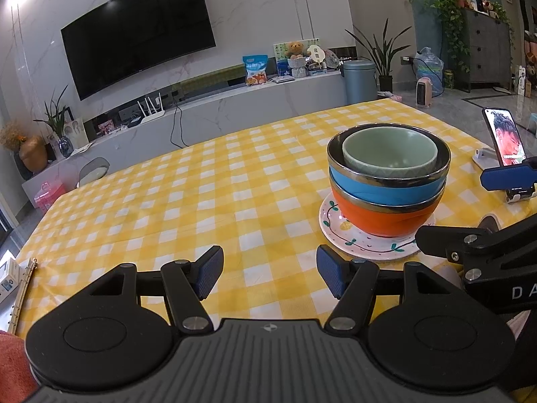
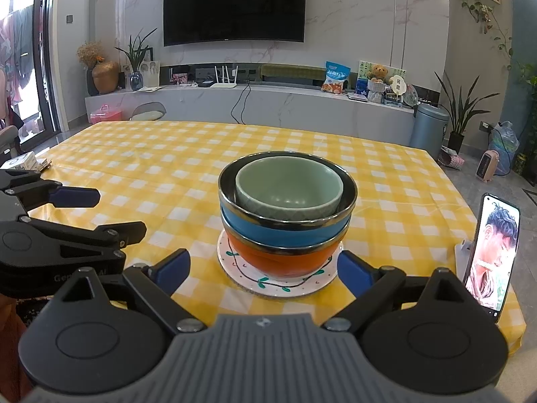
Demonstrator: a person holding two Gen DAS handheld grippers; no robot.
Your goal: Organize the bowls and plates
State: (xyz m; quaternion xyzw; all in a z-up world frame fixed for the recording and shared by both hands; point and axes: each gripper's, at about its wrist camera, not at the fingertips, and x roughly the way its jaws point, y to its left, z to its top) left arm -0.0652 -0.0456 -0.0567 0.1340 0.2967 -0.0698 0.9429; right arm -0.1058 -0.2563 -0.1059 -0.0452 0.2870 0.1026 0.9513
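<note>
A stack stands on the yellow checked tablecloth: a green bowl nested in a blue bowl, nested in an orange bowl, on a white plate with a leaf pattern. The same stack shows in the right wrist view: green bowl, blue bowl, orange bowl, plate. My left gripper is open and empty, to the left of and nearer than the stack. My right gripper is open and empty, just in front of the plate.
A phone on a stand stands at the table's right edge, also in the left wrist view. A ring binder and a small box lie at the left edge. A TV wall and cabinet stand behind the table.
</note>
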